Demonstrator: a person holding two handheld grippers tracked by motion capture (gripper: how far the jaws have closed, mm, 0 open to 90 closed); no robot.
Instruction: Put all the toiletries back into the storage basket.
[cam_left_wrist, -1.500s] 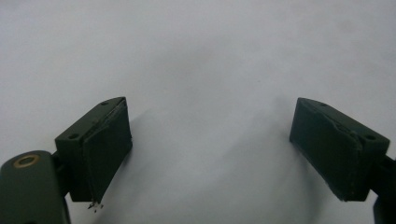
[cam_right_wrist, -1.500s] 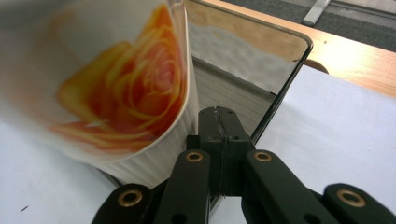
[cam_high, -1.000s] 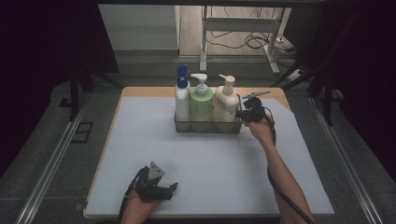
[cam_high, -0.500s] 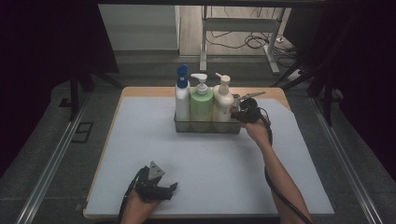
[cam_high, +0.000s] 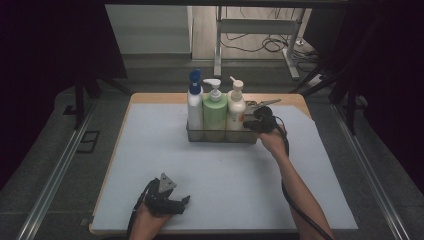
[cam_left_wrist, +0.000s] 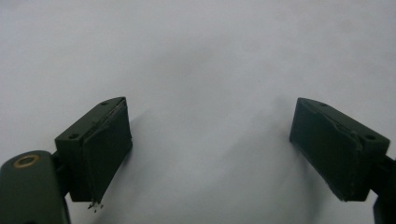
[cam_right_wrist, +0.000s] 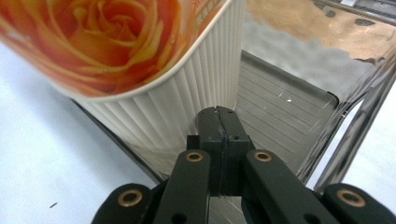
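Note:
A clear tray (cam_high: 220, 137) at the back of the white mat (cam_high: 165, 150) holds three upright bottles: a blue-capped white one (cam_high: 194, 107), a green pump bottle (cam_high: 214, 112) and a cream pump bottle (cam_high: 235, 112). My right gripper (cam_high: 252, 123) is at the tray's right end. In the right gripper view it (cam_right_wrist: 219, 114) is shut, tips low by the ribbed side of the rose-labelled cream bottle (cam_right_wrist: 140, 60), over the tray's bare floor (cam_right_wrist: 280, 112). Whether the thin clear wall is pinched I cannot tell. My left gripper (cam_high: 181, 205) rests near the front edge, open over bare mat (cam_left_wrist: 208, 140).
A thin silvery thing (cam_high: 267, 102) lies just behind the tray's right end. The wooden table top (cam_high: 150, 97) shows around the mat. Metal rails (cam_high: 55, 180) run along both sides, and a stand with cables (cam_high: 260, 42) is on the floor beyond.
My right gripper has shifted a little left at the tray's end, and the cream bottle's pump top has moved slightly left toward the green bottle. The left gripper has stayed put.

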